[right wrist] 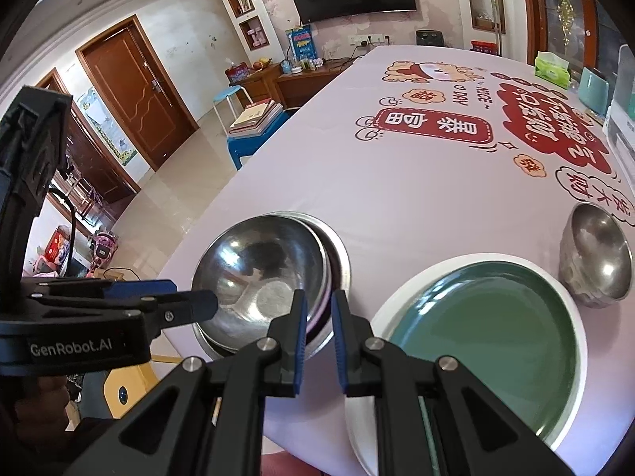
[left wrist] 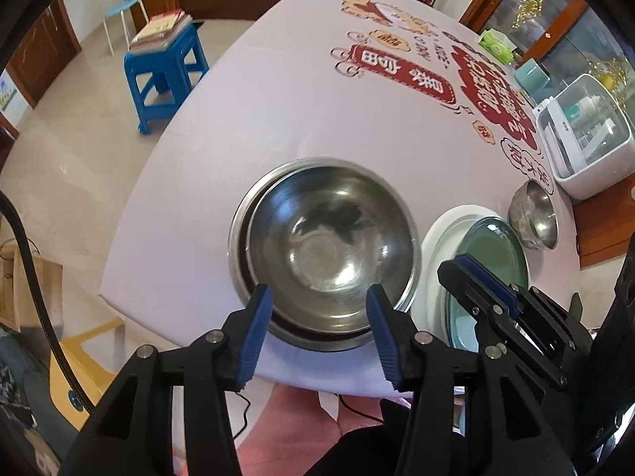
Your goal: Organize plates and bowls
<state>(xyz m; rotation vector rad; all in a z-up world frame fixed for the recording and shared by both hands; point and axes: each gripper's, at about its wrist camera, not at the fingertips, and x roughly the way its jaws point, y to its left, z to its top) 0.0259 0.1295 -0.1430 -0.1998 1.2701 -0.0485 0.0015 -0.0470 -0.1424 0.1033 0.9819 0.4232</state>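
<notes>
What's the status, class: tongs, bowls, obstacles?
Left tongs open over nested steel bowls. Right tongs shut, empty. Small bowl apart. Nothing blocking.

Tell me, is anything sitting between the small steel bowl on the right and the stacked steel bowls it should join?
Yes. The green plate, resting on a white plate, lies between the small steel bowl and the stacked steel bowls. It is low and flat, so the bowl could probably be carried over it.

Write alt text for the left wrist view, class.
Open left tongs hover over nested steel bowls on a printed tablecloth. Right of them sit a green plate on a white plate, and a small steel bowl.
</notes>
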